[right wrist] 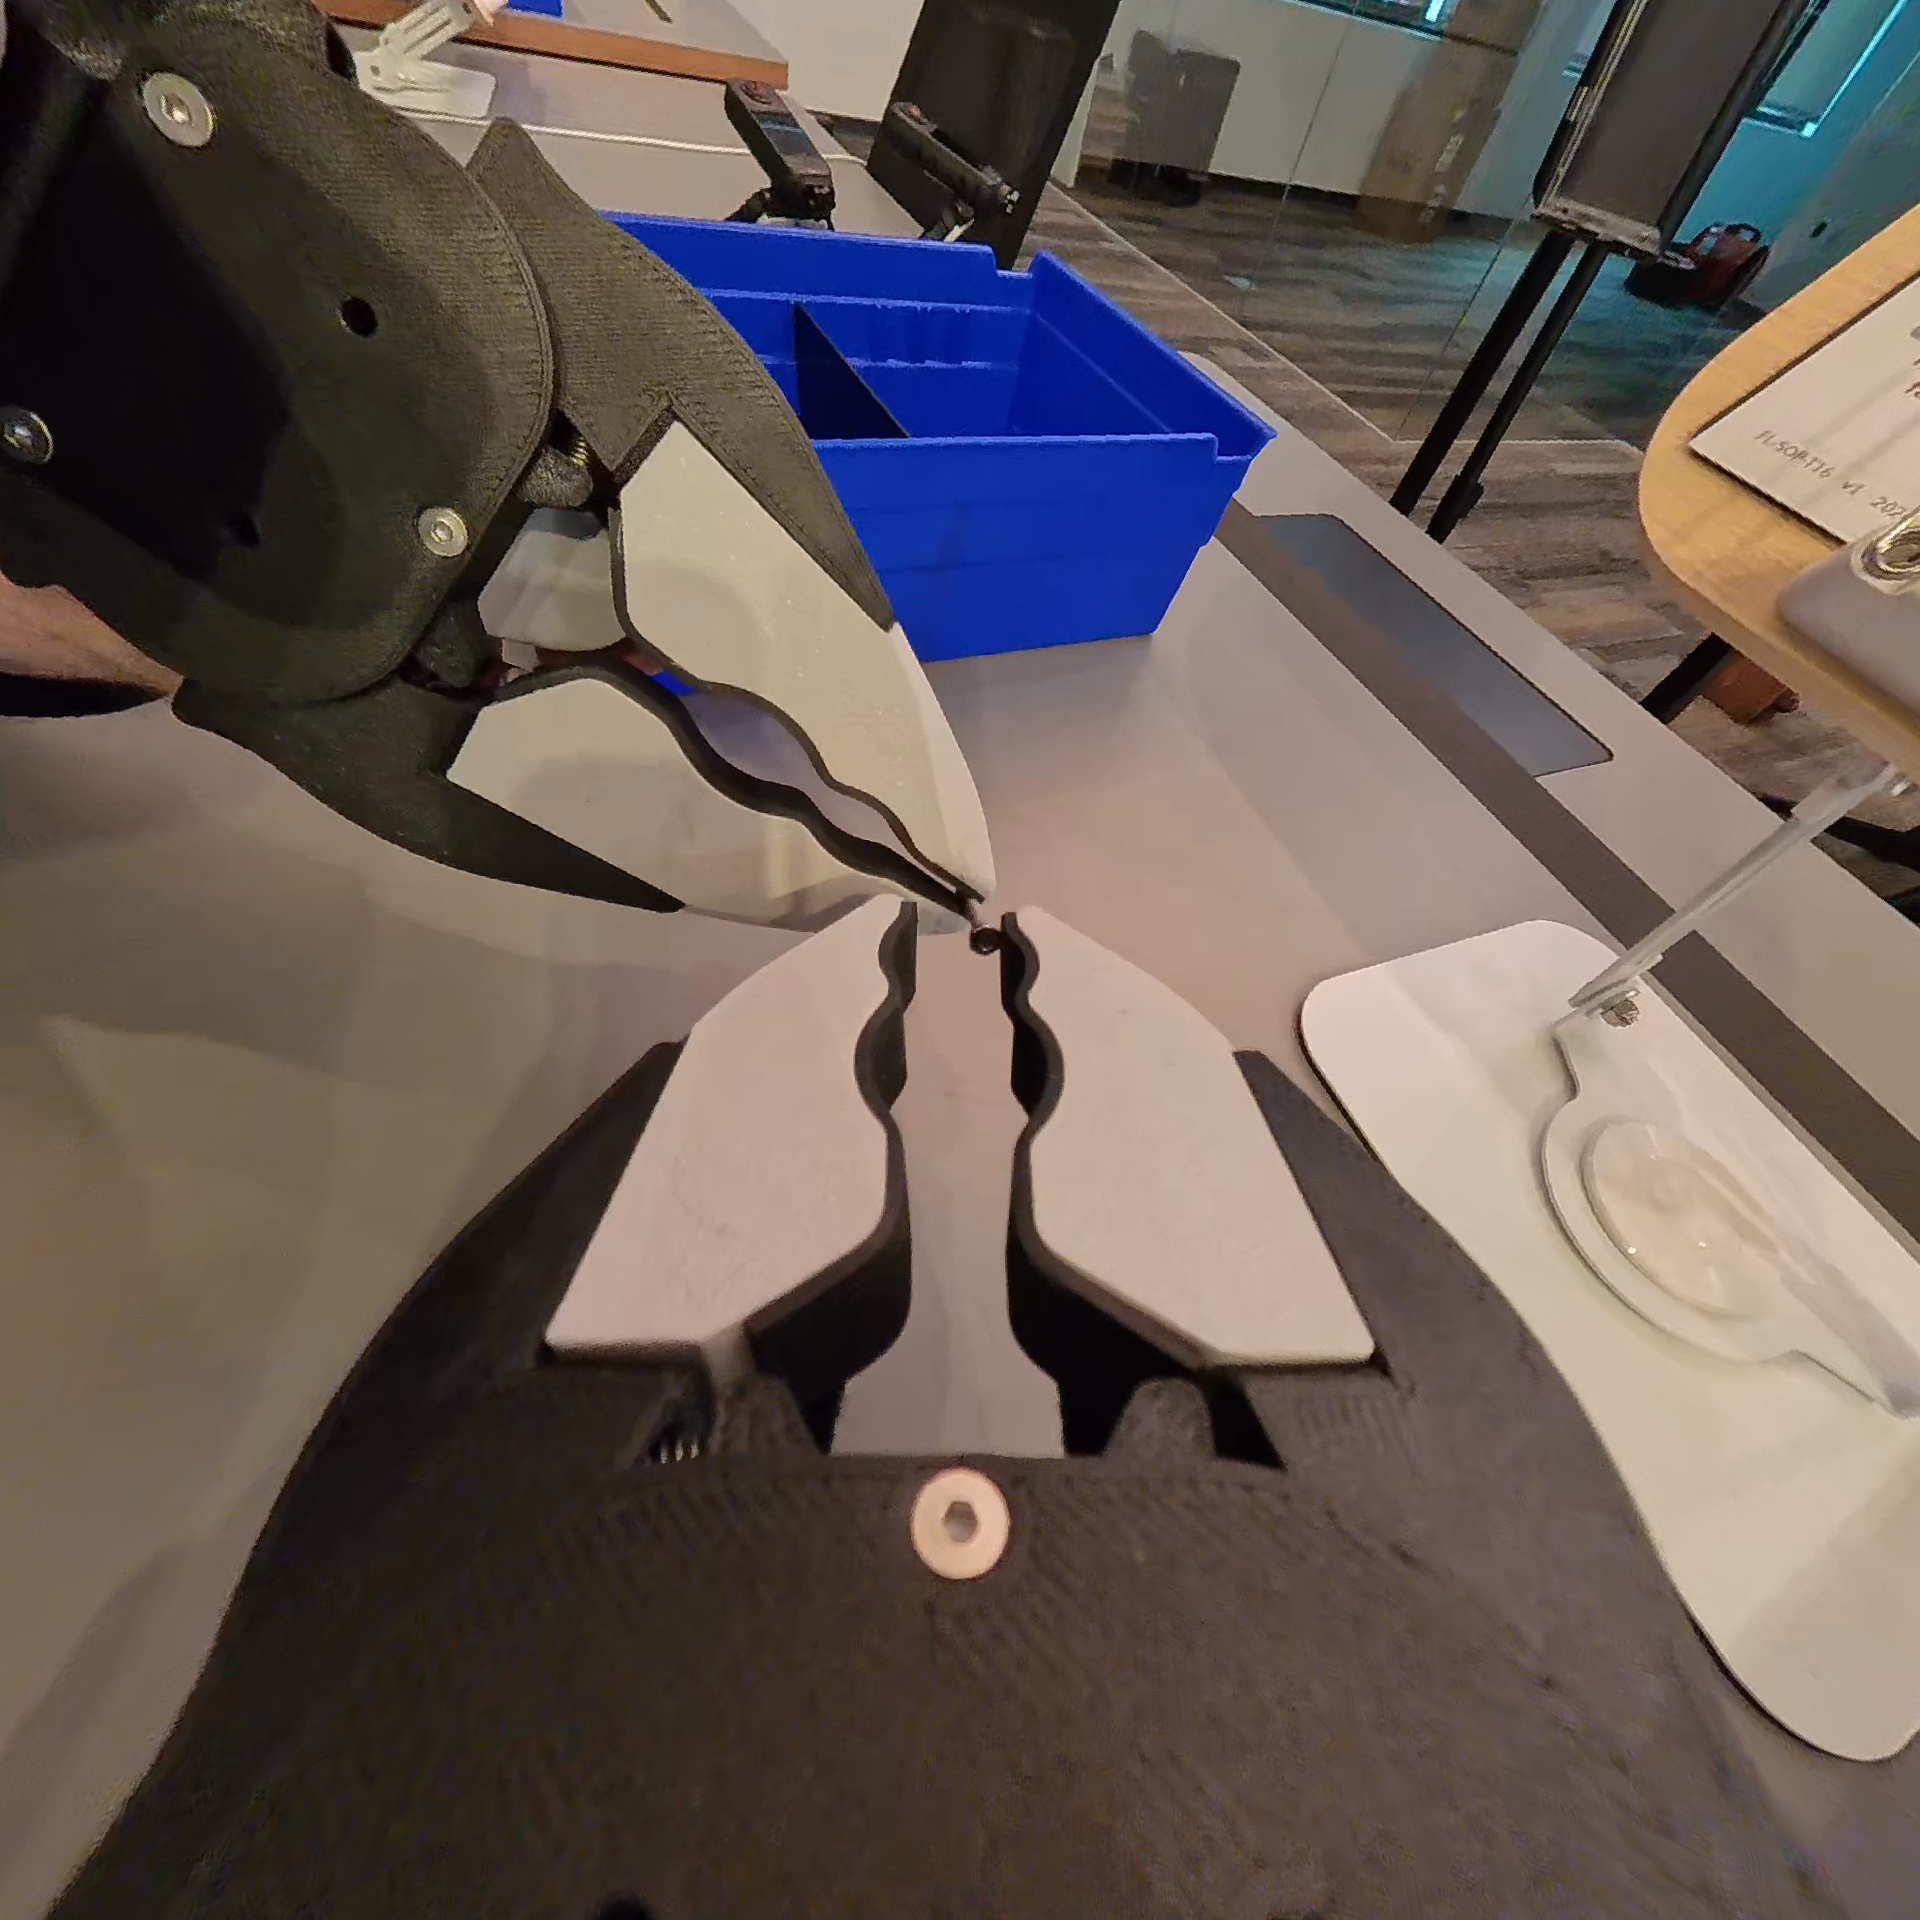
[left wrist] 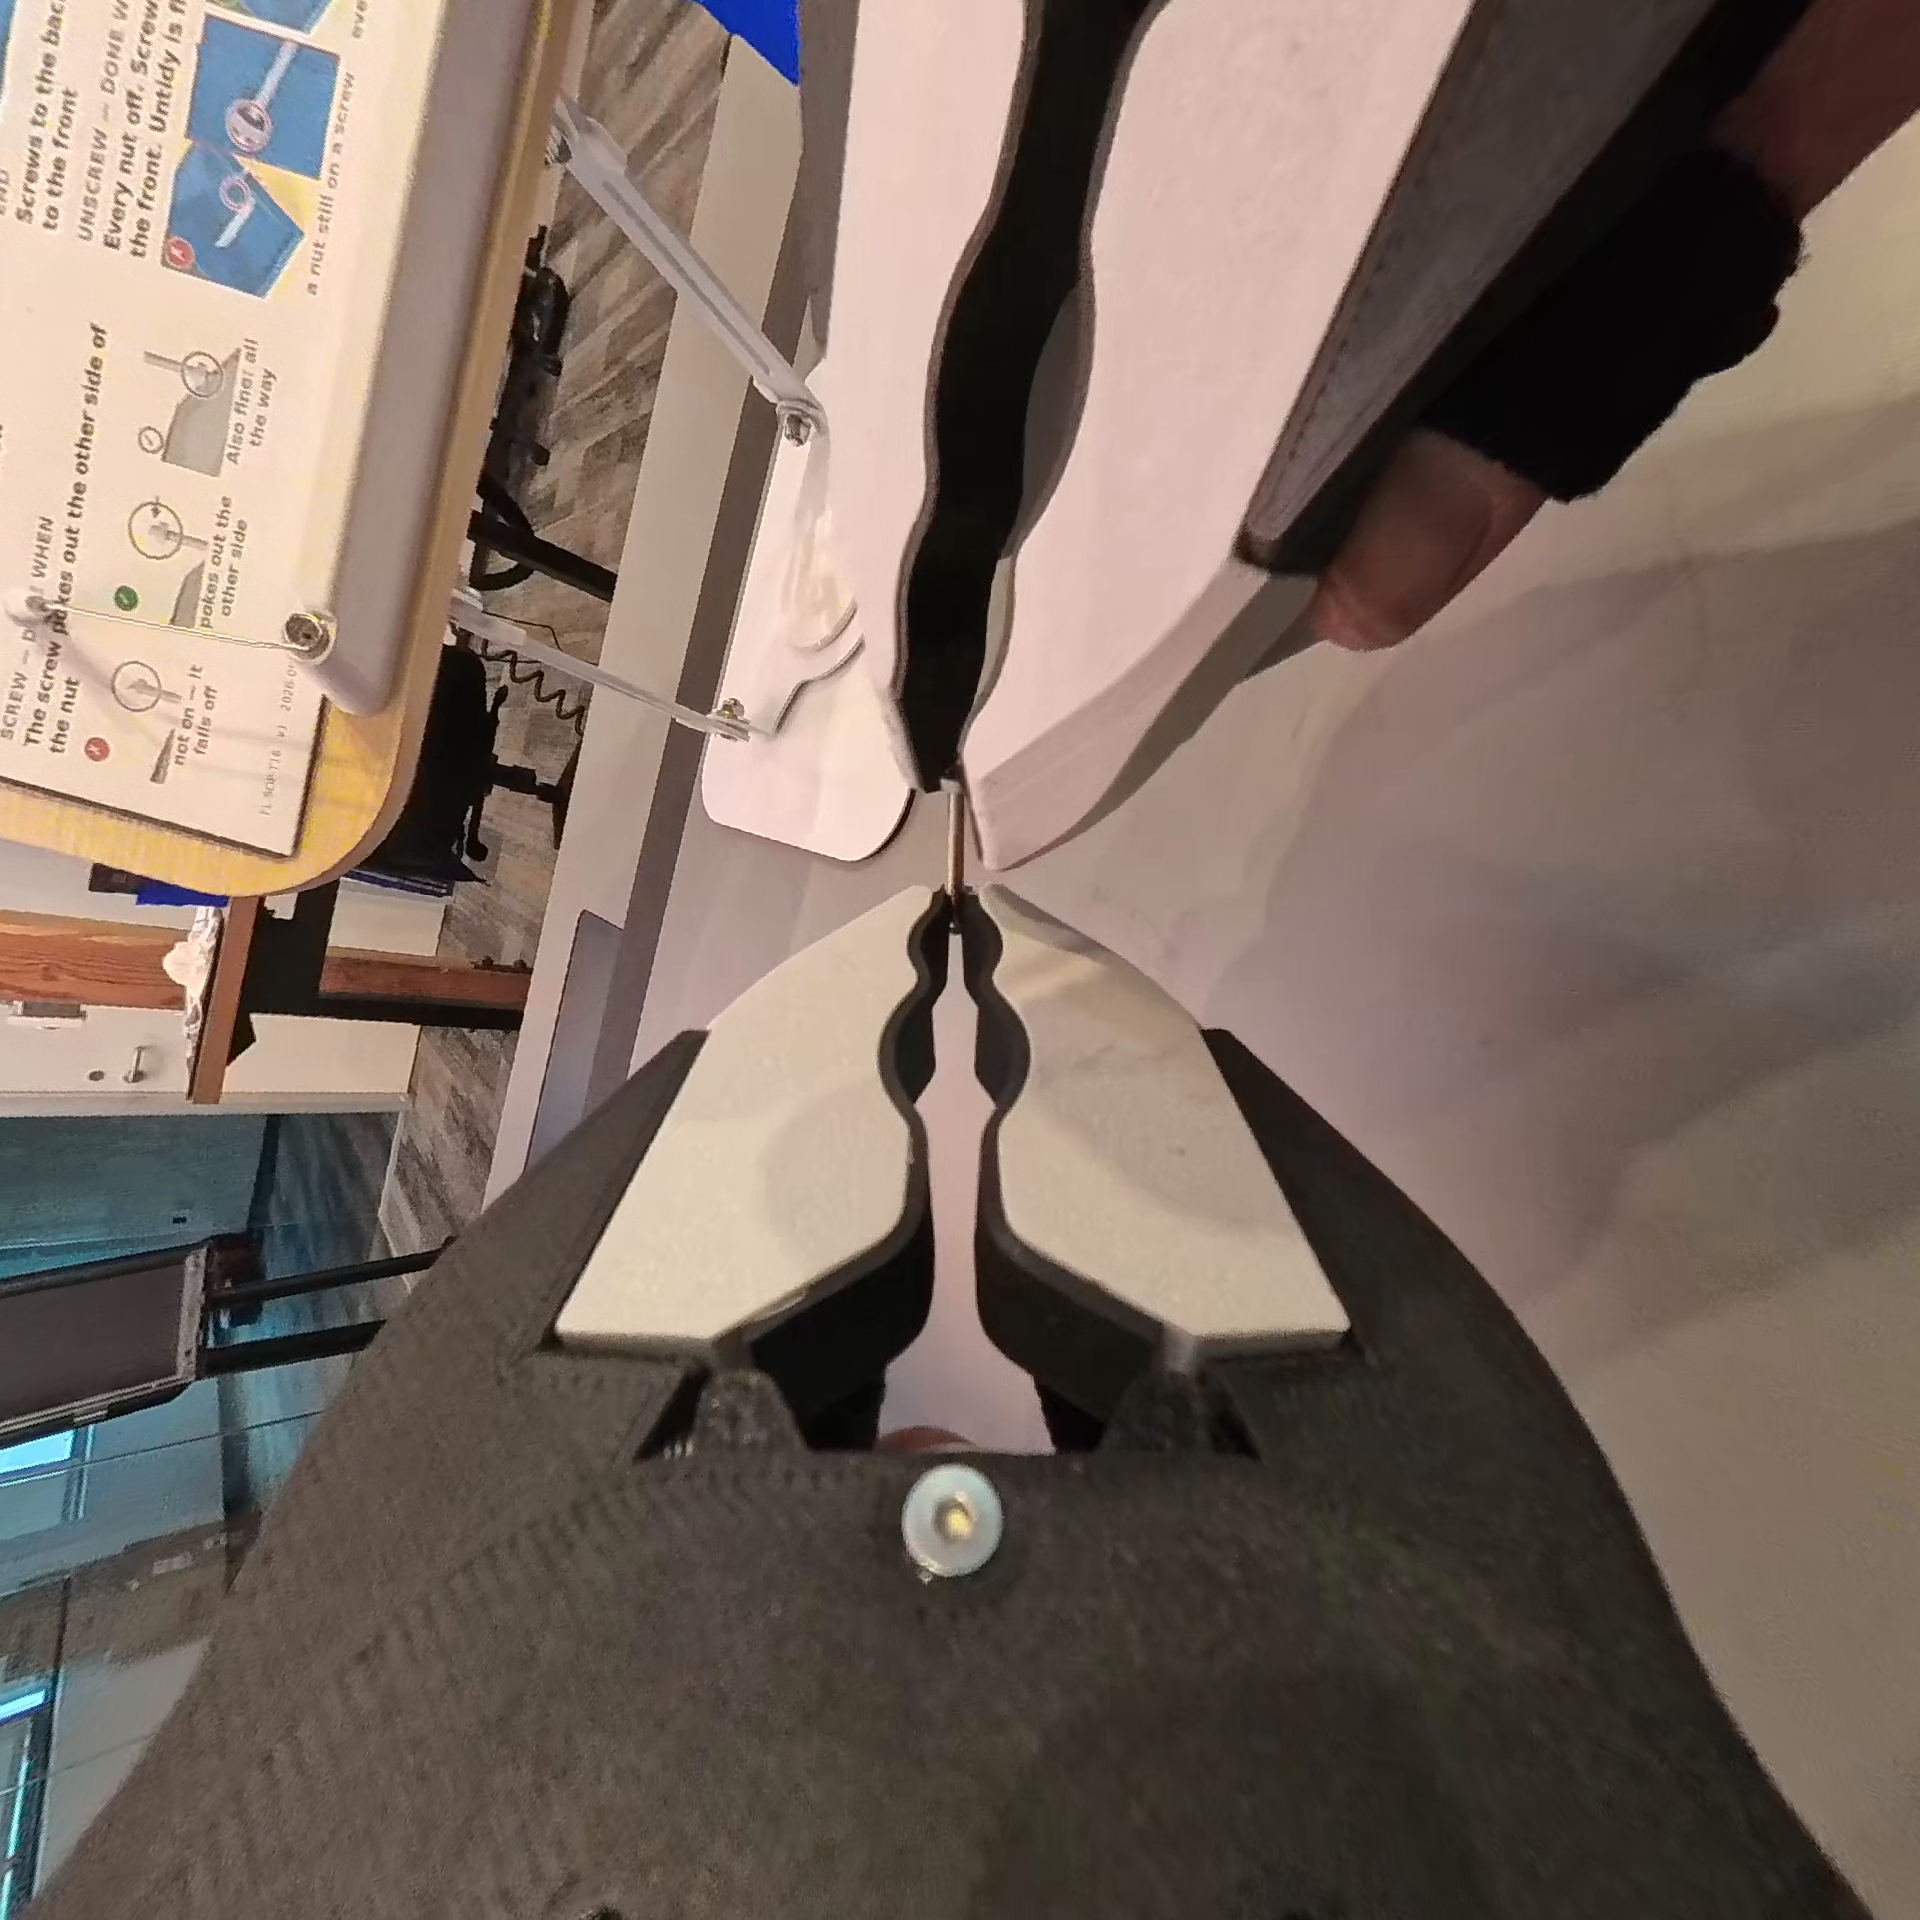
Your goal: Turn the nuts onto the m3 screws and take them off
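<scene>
In the left wrist view my left gripper (left wrist: 952,906) is shut on a thin metal screw (left wrist: 957,842), which sticks straight out beyond its tips. The right gripper (left wrist: 956,792) comes in from above, tips at the screw's far end. In the right wrist view my right gripper (right wrist: 958,923) has its jaws a narrow gap apart. A small dark end piece (right wrist: 983,938) sits between the tips, close to the right fingertip (right wrist: 1013,930); I cannot tell whether it is a nut or the screw's end. The left gripper (right wrist: 971,896) reaches in from the upper left.
A blue divided bin (right wrist: 1018,540) stands behind the grippers on the grey table (right wrist: 1195,790). A white stand base (right wrist: 1403,1039) lies to the right, also in the left wrist view (left wrist: 790,810). An instruction sheet on a wooden board (left wrist: 208,416) is nearby. A gloved hand (left wrist: 1403,561) holds the right gripper. The grippers are tip to tip, or close to it.
</scene>
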`<action>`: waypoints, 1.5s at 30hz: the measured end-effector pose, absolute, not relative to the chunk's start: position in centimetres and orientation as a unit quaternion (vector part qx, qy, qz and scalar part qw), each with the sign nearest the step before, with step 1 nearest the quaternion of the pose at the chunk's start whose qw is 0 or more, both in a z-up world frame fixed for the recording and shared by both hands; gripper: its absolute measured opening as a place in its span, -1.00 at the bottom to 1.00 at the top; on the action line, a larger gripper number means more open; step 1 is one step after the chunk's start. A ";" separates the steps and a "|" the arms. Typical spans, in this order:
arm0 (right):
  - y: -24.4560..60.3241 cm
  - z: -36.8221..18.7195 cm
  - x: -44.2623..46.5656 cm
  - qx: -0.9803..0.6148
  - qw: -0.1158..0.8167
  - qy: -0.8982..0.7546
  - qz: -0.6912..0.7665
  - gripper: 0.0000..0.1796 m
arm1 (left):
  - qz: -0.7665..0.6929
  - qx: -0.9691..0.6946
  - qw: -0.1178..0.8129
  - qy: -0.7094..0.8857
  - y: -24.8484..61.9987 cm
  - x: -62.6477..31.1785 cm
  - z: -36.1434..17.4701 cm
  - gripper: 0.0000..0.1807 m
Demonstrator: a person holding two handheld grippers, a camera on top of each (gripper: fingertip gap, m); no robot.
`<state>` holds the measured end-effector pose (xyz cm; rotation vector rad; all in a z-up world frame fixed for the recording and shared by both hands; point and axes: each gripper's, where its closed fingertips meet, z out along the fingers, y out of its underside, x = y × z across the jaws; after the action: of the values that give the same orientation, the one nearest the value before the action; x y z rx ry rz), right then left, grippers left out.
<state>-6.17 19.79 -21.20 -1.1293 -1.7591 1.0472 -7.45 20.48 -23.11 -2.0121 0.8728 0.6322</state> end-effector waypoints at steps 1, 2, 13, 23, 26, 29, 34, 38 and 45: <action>19.8 -21.2 -6.2 -0.444 0.391 -0.693 0.412 -0.83 | 0.251 -0.802 0.417 0.348 20.5 -7.4 -23.1 -0.98; 19.7 -21.2 -6.2 -0.443 0.390 -0.694 0.413 -0.83 | 0.252 -0.801 0.417 0.349 20.5 -7.4 -23.1 -0.98; 19.6 -21.8 -5.6 -0.443 0.370 -0.702 0.417 -0.80 | 0.242 -0.802 0.425 0.343 20.5 -7.4 -22.9 -0.98; 19.3 -21.3 -5.9 -0.419 0.385 -0.714 0.407 -0.72 | 0.239 -0.800 0.431 0.342 20.5 -7.2 -22.8 -0.98; 19.3 -21.8 -5.7 -0.425 0.372 -0.719 0.404 -0.73 | 0.237 -0.800 0.431 0.343 20.5 -7.2 -23.0 -0.98; 19.4 -22.1 -5.5 -0.432 0.357 -0.722 0.406 -0.78 | 0.235 -0.799 0.437 0.340 20.5 -7.2 -22.9 -0.98; 19.6 -20.7 -5.4 -0.414 0.383 -0.710 0.421 -0.72 | 0.227 -0.797 0.444 0.341 20.5 -7.1 -22.5 -0.98; 18.9 -20.1 -5.3 -0.373 0.399 -0.729 0.412 -0.72 | 0.215 -0.797 0.451 0.339 20.5 -6.9 -22.4 -0.98; 19.4 -20.8 -5.1 -0.375 0.384 -0.744 0.399 -0.73 | 0.201 -0.798 0.459 0.336 20.4 -6.7 -22.6 -0.98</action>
<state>-5.10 19.44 -20.80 -0.9570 -1.8955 1.0161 -6.71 20.43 -22.57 -1.9652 0.8273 0.4939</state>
